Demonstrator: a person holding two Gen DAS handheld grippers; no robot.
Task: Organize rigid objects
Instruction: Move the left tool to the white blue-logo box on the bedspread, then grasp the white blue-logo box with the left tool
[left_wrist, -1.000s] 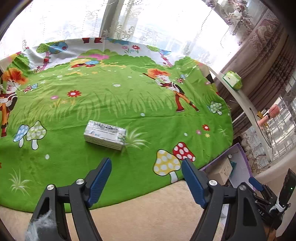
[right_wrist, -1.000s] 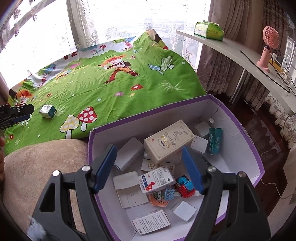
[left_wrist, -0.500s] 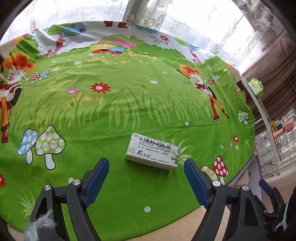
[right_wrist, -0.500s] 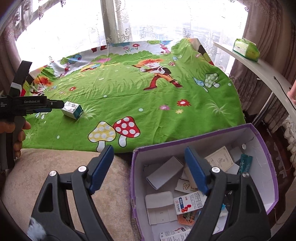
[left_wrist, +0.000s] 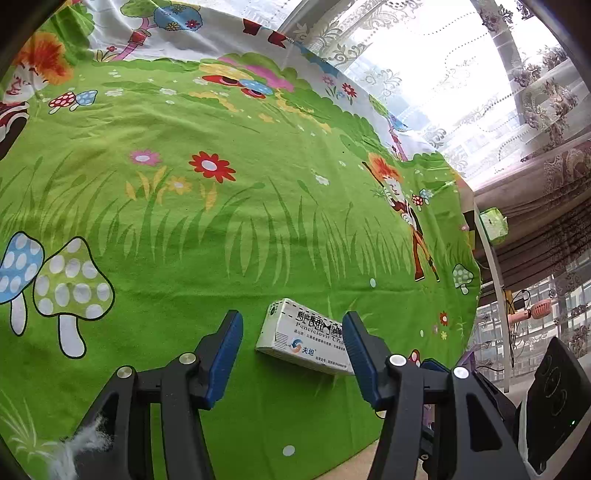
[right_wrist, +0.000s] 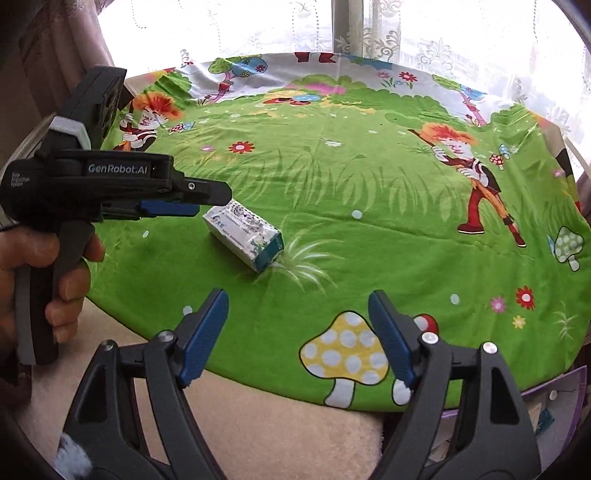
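A small white medicine box (left_wrist: 306, 339) with blue print lies on the green cartoon sheet (left_wrist: 221, 229), near its front edge. My left gripper (left_wrist: 291, 325) is lowered around it with its jaws closing. The box sits between the blue pads; the right pad (left_wrist: 354, 339) overlaps its end and the left pad stands apart from it. In the right wrist view the same box (right_wrist: 243, 232) lies just past the left gripper (right_wrist: 210, 203), which a hand (right_wrist: 55, 266) holds. My right gripper (right_wrist: 295, 301) hovers over the sheet's front edge, jaws closing slightly, nothing between them.
A beige plush surface (right_wrist: 258, 424) borders the sheet (right_wrist: 369, 221) at the front. A purple box (right_wrist: 554, 398) with small items shows at the lower right. A white shelf (left_wrist: 491, 266) with a green tissue pack (left_wrist: 493, 225) and a pink fan (left_wrist: 532, 312) runs along the right.
The left gripper came down over the medicine box and its jaws narrowed around it. The right gripper swung left, away from the purple box, to face the sheet.
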